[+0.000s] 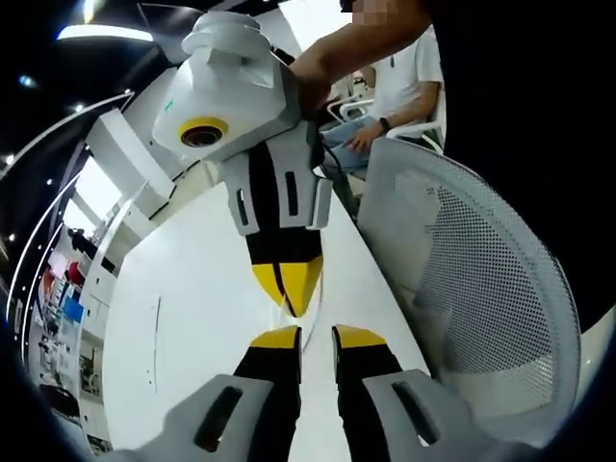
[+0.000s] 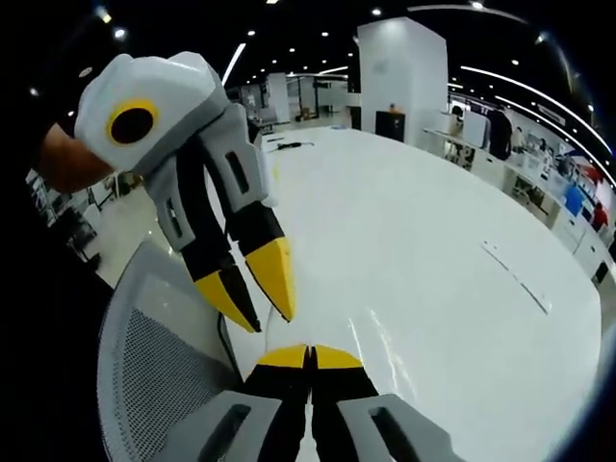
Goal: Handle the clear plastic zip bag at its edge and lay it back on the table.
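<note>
In the left gripper view there are two pairs of tongs. The left tongs [image 1: 318, 337] rise from the bottom with their yellow tips parted by a plain gap, and nothing lies between them. Just beyond them the right tongs [image 1: 289, 279] point back down towards them, yellow tips pressed together. A hand [image 1: 313, 77] grips the white body of the right tongs from above. Under both pairs runs one long white counter [image 1: 192, 318]. To the right of the tongs stands one white mesh chair [image 1: 481, 279], and beyond it a seated person in a white shirt [image 1: 404, 77].

In the right gripper view the right tongs [image 2: 310, 356] are closed tip to tip; whether they pinch anything I cannot tell. The left tongs [image 2: 255, 294] slant in from the upper left, tips a little apart, with a hand [image 2: 63, 159] behind them. The clear plastic zip bag [image 2: 380, 351] I can make out only as a faint glossy streak on the counter just right of the right tongs' tips. The room is a large hall with a white pillar [image 2: 404, 67] and rows of ceiling lights [image 2: 236, 63].
</note>
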The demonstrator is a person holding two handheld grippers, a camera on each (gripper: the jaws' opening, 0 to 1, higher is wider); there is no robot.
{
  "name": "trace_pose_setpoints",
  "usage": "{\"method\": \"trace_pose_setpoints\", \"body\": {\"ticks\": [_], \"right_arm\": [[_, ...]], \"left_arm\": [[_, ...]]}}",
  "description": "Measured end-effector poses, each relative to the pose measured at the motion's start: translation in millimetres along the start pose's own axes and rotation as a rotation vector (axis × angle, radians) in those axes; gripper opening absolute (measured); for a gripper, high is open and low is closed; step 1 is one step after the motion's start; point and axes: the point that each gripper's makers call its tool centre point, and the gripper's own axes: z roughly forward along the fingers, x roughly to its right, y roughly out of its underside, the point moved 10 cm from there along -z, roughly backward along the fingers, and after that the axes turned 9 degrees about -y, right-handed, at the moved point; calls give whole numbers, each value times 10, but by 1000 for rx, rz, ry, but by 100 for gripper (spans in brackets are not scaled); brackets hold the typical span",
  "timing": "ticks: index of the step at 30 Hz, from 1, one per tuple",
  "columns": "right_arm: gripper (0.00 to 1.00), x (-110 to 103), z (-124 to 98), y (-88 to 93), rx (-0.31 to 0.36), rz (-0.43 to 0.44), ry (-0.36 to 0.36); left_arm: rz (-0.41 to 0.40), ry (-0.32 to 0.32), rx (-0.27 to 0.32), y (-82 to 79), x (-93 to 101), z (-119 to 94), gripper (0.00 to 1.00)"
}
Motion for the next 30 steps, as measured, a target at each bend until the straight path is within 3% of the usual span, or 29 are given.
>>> {"method": "trace_pose_setpoints", "body": {"ticks": [6,19,26,30], "right_arm": [[0,1,-9,-27,3,4,0],[0,6,-36,-106,16,-17,32],[0,99,-149,-234,59,-66,100],[0,158,-266,-407,106,-159,194]], "left_arm": [[65,19,-39,21,69,84,4],[70,43,-67,96,173,172,0],[50,29,-81,118,209,146,0],[46,7,-86,104,193,130,0]]}}
